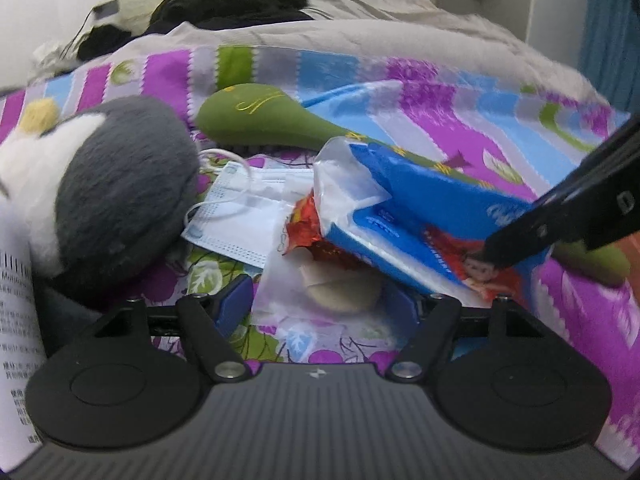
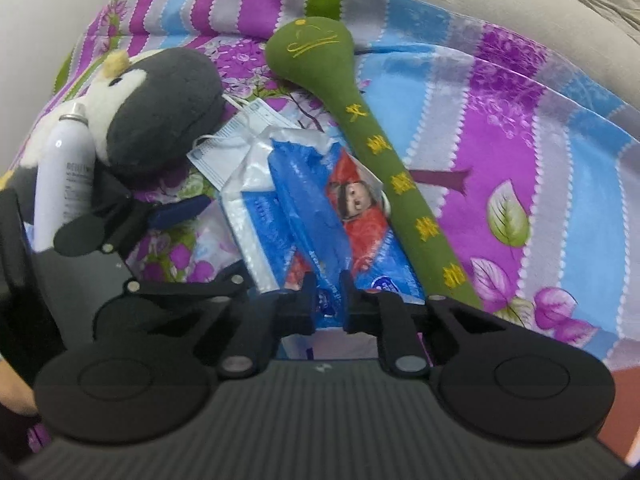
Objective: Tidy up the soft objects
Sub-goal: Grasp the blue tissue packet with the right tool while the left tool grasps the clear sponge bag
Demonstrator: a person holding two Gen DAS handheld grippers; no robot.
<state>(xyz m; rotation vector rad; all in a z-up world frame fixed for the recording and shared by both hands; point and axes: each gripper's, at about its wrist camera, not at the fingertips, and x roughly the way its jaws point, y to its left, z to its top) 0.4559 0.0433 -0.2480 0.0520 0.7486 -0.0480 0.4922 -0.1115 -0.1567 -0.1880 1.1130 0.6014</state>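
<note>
A blue tissue pack with a red picture lies on the flowered bedsheet. My right gripper is shut on the pack's near end; the left wrist view shows its black tip pinching the pack. My left gripper stands open, its blue pads either side of a clear packet holding something pale and round. A grey and white penguin plush lies to its left. A face mask and a red wrapper lie under the pack's far end. A green soft mallet lies beside the pack.
A white spray bottle leans against the penguin plush. Dark clothes and a beige blanket are piled at the far end of the bed. A blue curtain hangs at the right.
</note>
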